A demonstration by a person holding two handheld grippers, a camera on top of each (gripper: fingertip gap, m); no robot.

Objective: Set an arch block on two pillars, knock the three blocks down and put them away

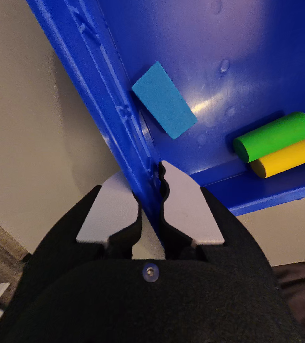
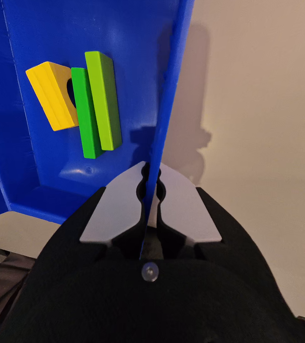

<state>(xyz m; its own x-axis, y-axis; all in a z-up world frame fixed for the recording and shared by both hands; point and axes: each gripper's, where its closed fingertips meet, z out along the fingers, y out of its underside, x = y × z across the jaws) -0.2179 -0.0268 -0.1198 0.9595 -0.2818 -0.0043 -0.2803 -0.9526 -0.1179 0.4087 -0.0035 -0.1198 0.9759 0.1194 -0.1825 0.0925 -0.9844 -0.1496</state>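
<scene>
**Both grippers clamped on the blue bin's walls, blocks lying inside**

On the pale table (image 2: 259, 92) sits a blue bin (image 1: 222, 46), and each gripper grasps one of its side walls. Left gripper (image 1: 144, 178) has its fingers clenched on the wall nearest the blue flat block (image 1: 163, 100); a green cylinder (image 1: 274, 136) and a yellow cylinder (image 1: 287, 156) lie touching in the bin's near corner. Right gripper (image 2: 152, 173) pinches the opposite thin wall, beside the yellow arch block (image 2: 52, 96) and two green pillars (image 2: 85, 113), (image 2: 104, 100), all lying flat on the bin floor.

Judging by this, the blocks are put away and the bin itself is being handled. Any shift calls for both grippers moving together, level, so nothing slides.
</scene>
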